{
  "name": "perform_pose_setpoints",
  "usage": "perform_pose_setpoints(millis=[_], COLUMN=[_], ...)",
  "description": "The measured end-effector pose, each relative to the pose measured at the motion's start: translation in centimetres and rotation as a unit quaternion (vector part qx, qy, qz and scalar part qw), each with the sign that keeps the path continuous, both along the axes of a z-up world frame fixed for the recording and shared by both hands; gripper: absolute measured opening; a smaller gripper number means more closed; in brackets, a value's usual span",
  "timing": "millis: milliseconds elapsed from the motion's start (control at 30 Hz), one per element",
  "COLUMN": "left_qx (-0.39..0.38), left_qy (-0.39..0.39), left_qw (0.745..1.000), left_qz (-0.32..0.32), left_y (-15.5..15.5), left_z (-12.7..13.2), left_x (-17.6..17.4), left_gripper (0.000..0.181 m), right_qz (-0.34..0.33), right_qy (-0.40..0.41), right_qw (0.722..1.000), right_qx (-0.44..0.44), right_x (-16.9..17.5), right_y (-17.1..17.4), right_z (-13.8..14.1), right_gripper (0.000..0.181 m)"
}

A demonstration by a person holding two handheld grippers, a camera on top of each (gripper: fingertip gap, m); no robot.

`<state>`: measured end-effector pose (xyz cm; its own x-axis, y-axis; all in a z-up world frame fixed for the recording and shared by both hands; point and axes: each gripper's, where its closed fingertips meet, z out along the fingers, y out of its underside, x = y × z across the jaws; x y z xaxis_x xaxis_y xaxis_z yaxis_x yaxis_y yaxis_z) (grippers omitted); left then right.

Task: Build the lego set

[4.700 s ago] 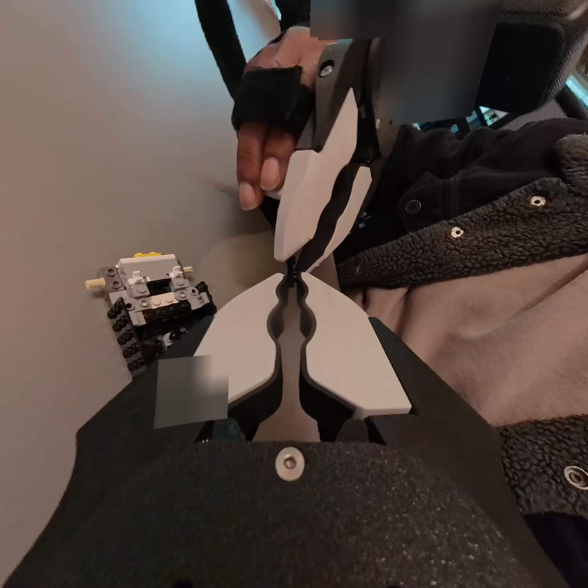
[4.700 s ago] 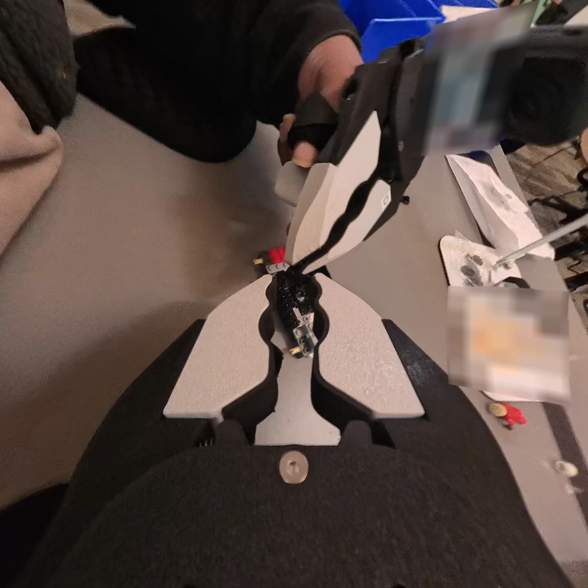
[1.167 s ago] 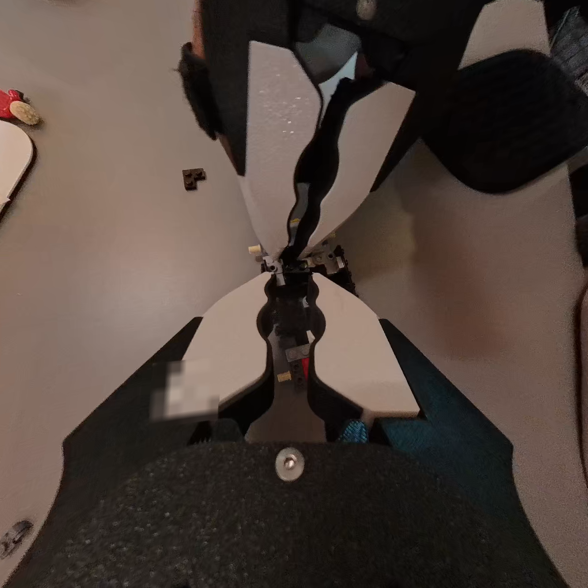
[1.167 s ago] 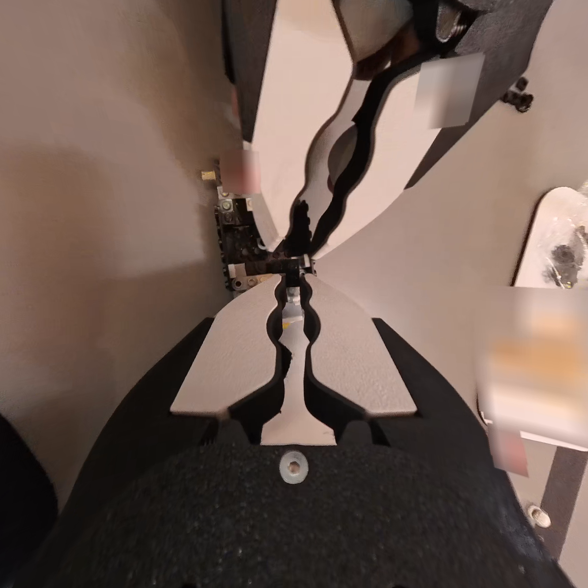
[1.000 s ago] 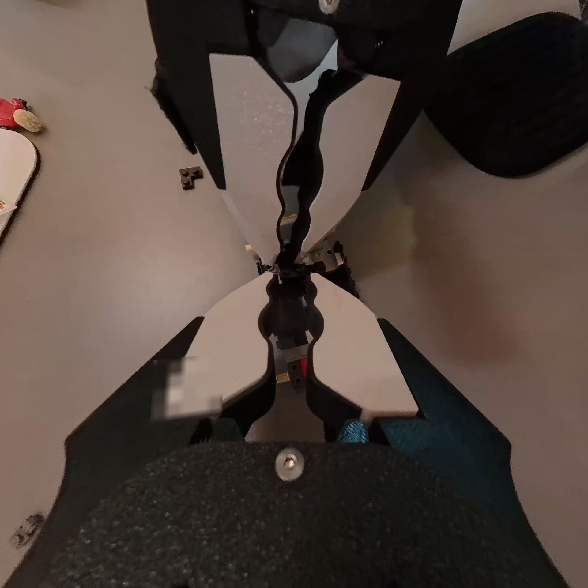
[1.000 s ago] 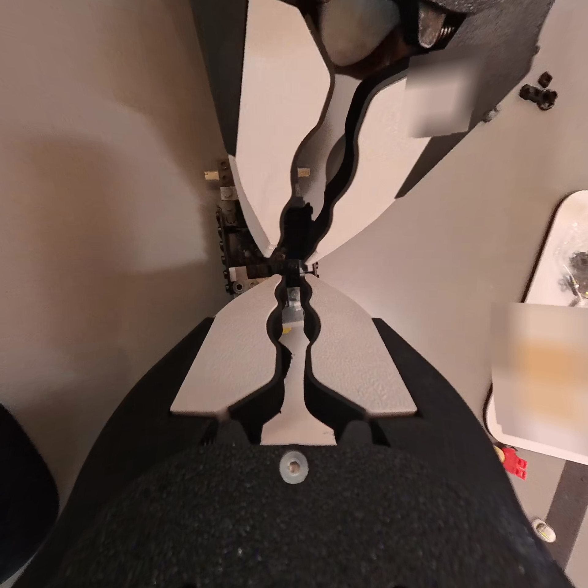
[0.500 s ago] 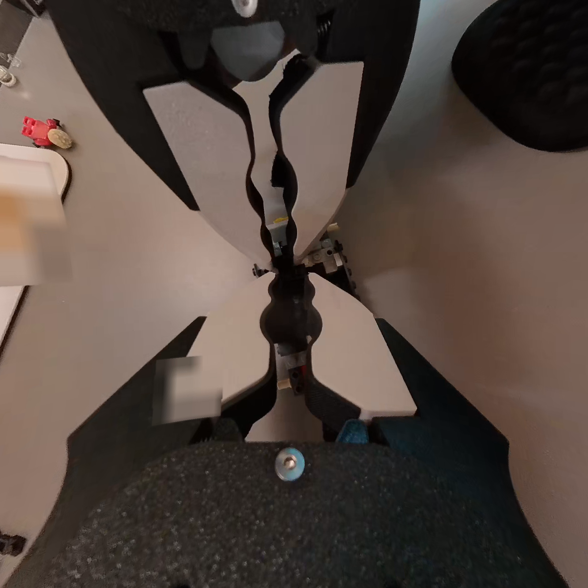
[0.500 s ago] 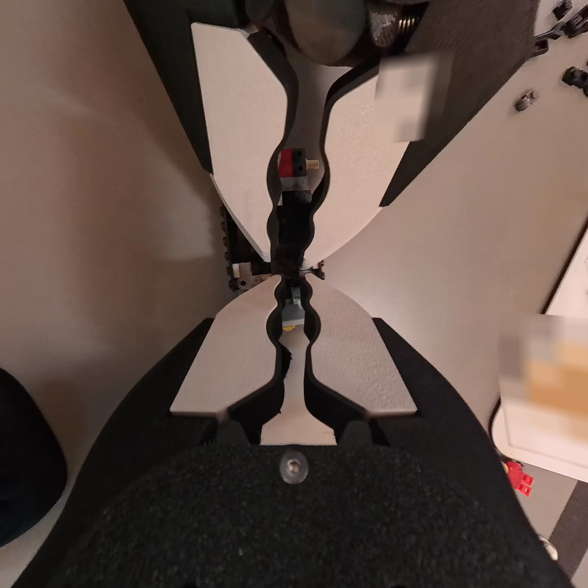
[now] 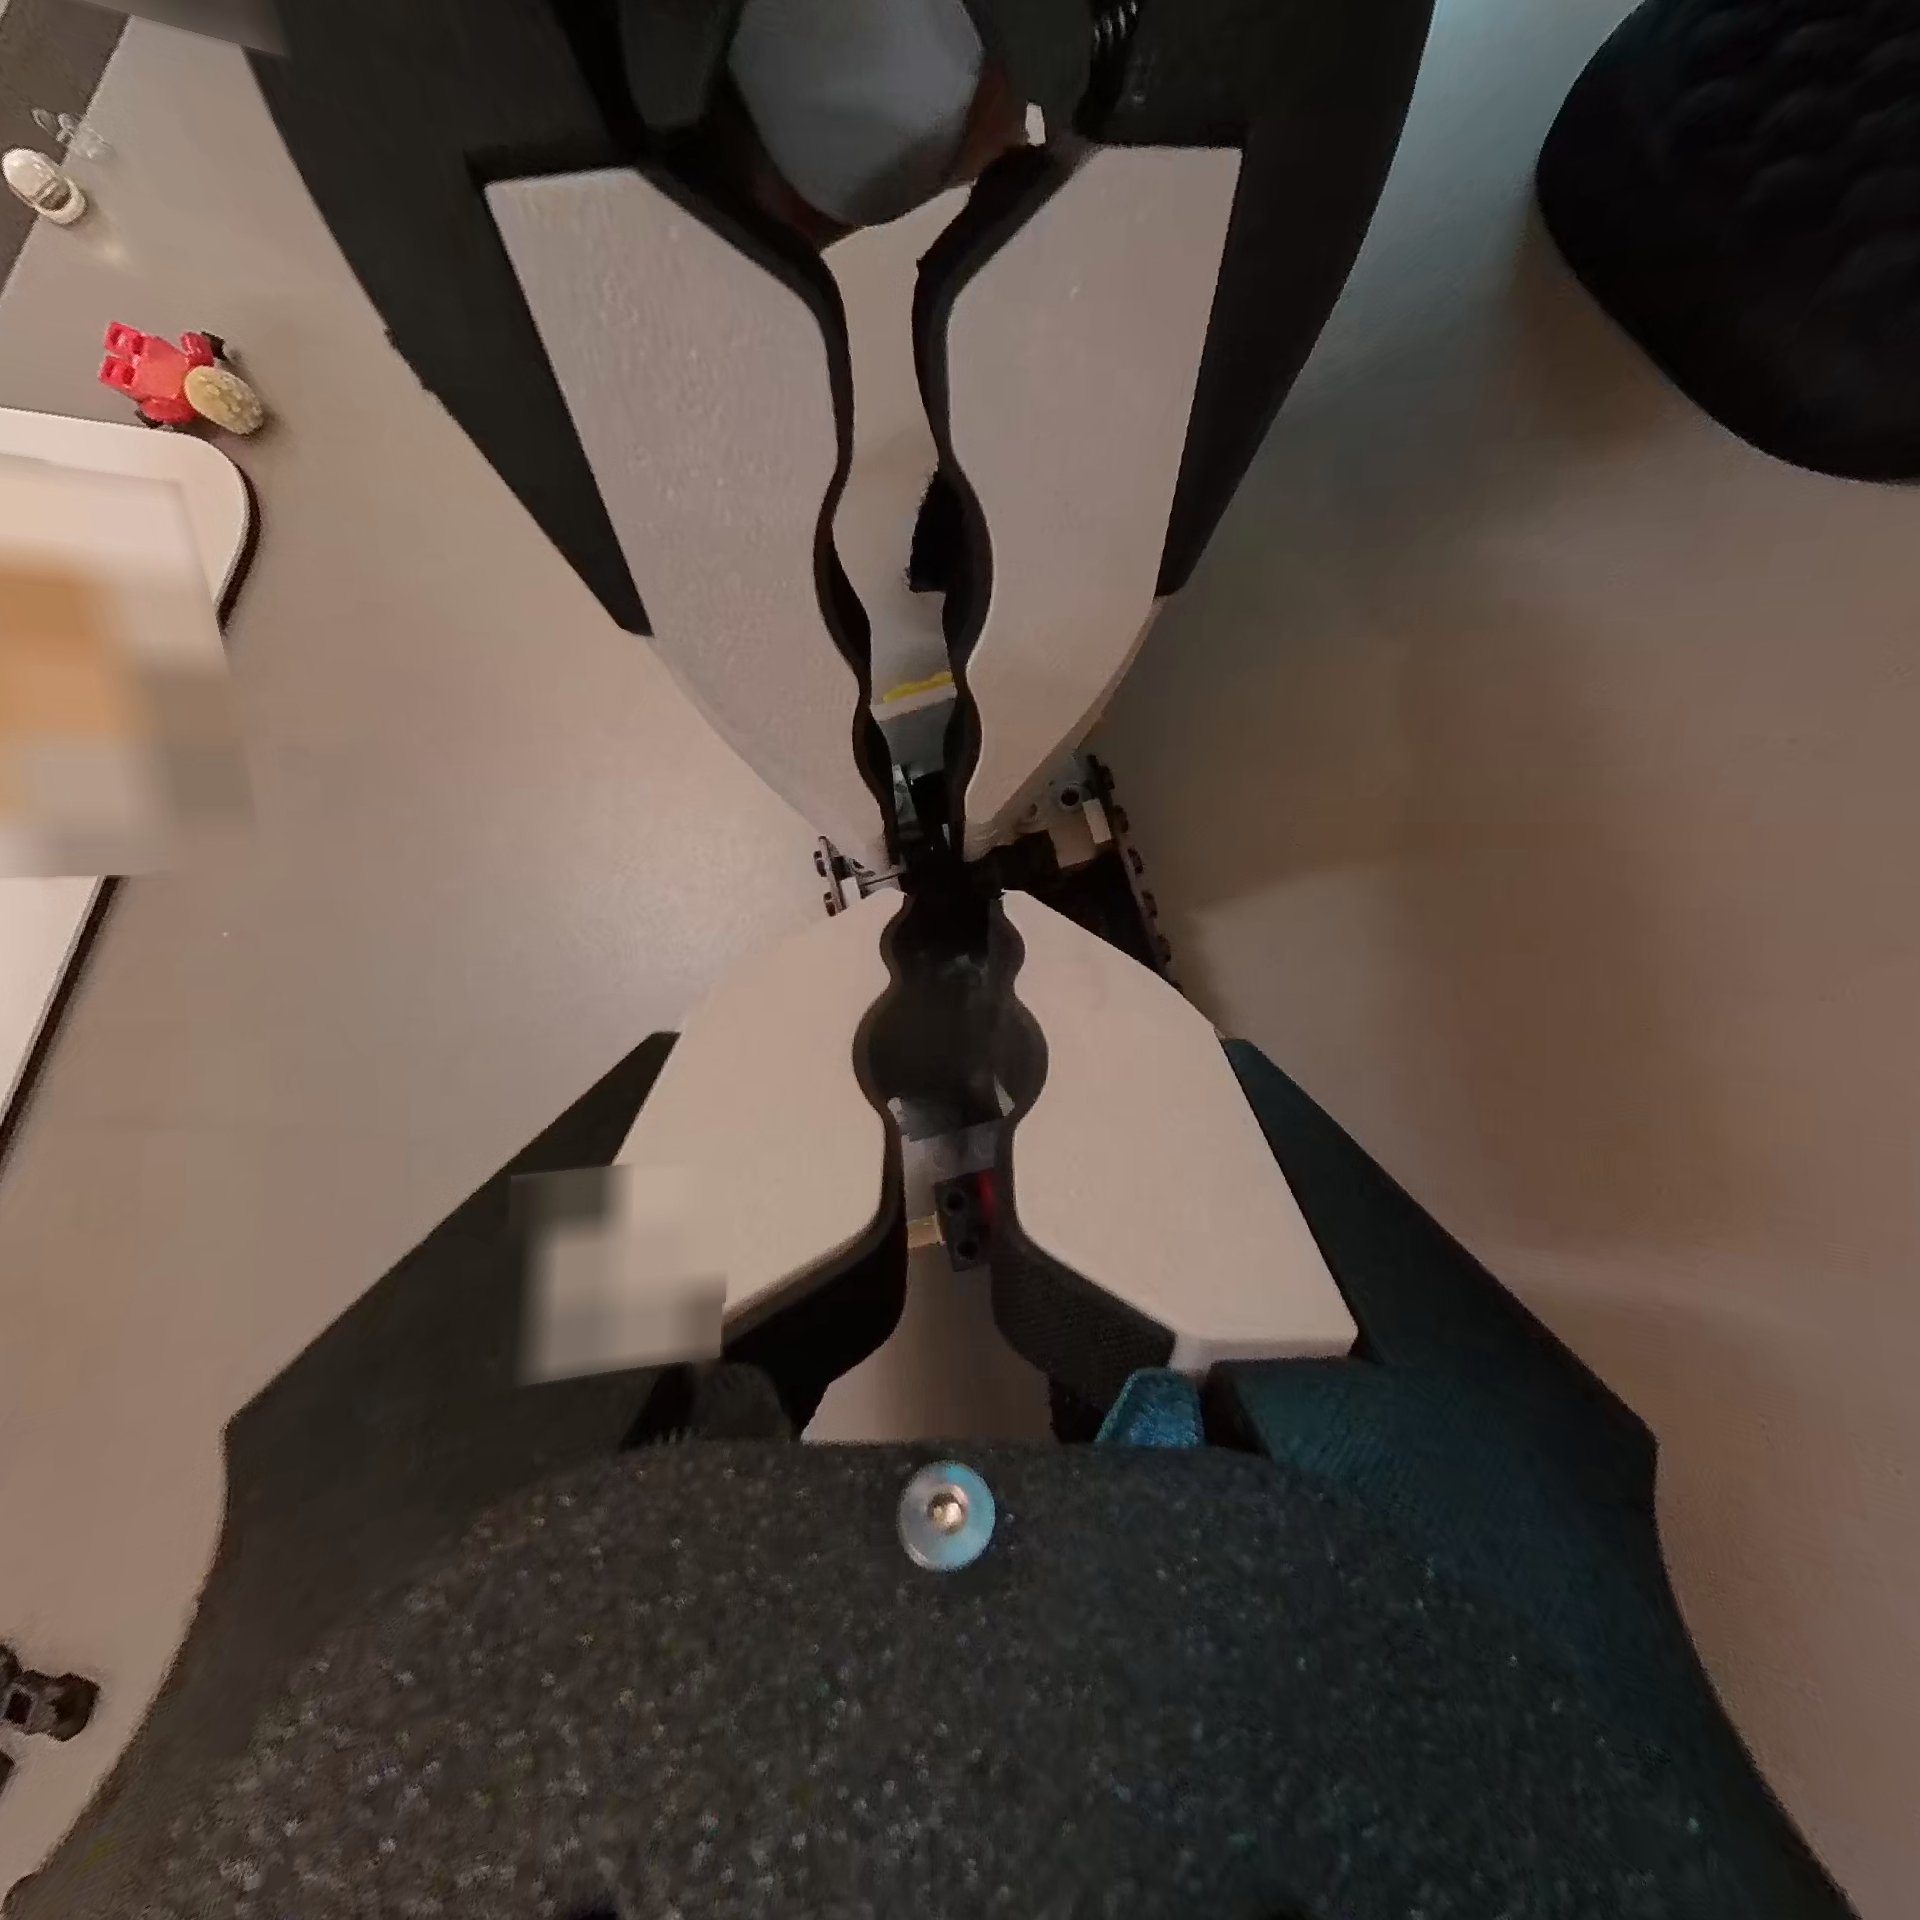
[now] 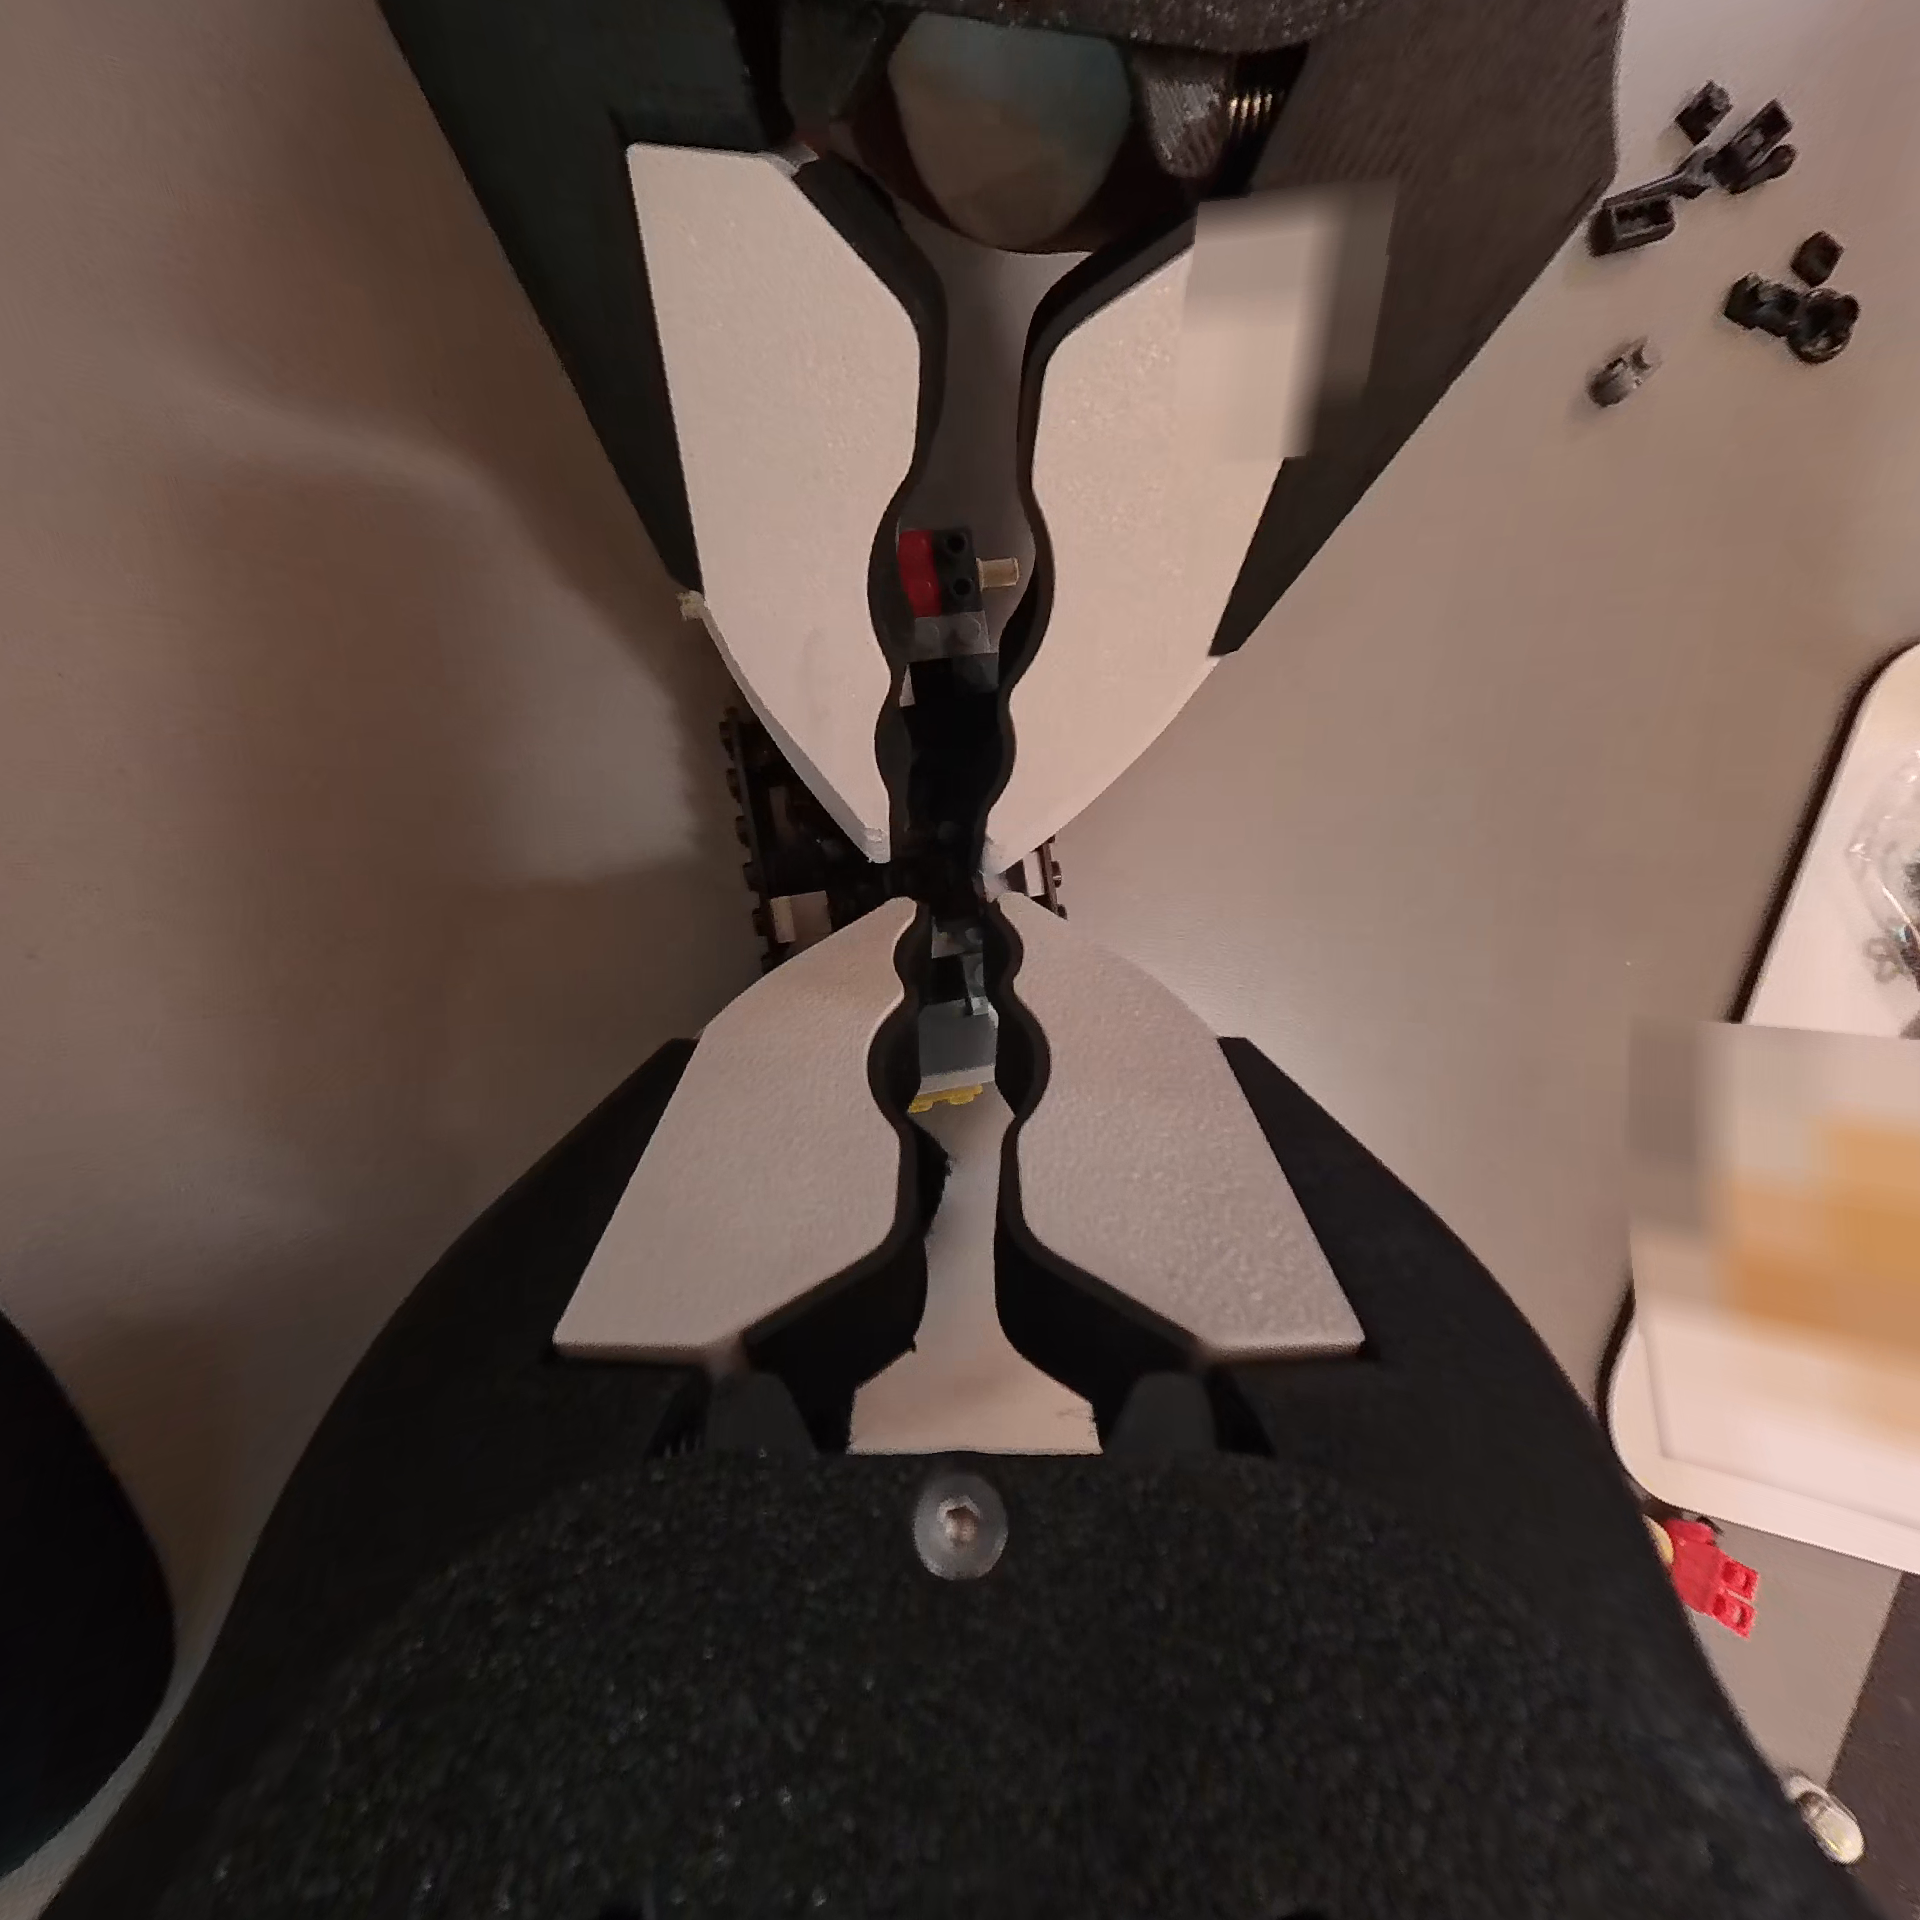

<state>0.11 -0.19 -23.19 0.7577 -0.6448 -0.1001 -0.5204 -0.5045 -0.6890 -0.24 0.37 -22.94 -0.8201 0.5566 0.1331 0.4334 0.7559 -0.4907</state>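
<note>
so i've got both claws nose to nose over the table point(image 9: 416, 831), each pinching one end of what looks like a single long lego sub-assembly.

nearest the camera in the left wrist view, my left gripper point(image 9: 940, 914) is clamped on the black section point(image 9: 940, 1029), with its grey, red and black end block point(image 9: 961, 1205) sitting deep between the fingers. past that, the right gripper point(image 9: 920, 831) comes in from the opposite side, closed on the grey piece with the yellow bit point(image 10: 951, 1060).

i reckon the tip-to-tip hold is there so the two halves can be squeezed together along their length.

right under where the tips meet, on the table, is the tracked lego model point(image 9: 1101, 862), mostly hidden. farther from the model, a red brick point(image 9: 145, 369) and loose black bits point(image 10: 1745, 208).
</note>
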Motion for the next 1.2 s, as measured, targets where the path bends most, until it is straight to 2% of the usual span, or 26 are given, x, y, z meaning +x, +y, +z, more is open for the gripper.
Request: perform_pose_setpoints(millis=[700, 1200], left_qx=[-0.002, 0.032], left_qy=[-0.007, 0.01], left_qw=[1.0, 0.999], left_qz=[0.003, -0.004], left_y=[-0.15, 0.27], left_z=[0.08, 0.65], left_x=[-0.11, -0.09], left_gripper=[0.015, 0.014], right_qz=[0.0, -0.016], right_qy=[0.009, 0.016], right_qw=[1.0, 1.0], right_qx=[-0.003, -0.015], right_x=[-0.17, 0.32], right_y=[0.18, 0.89], right_z=[-0.14, 0.76], right_gripper=[0.009, 0.008])
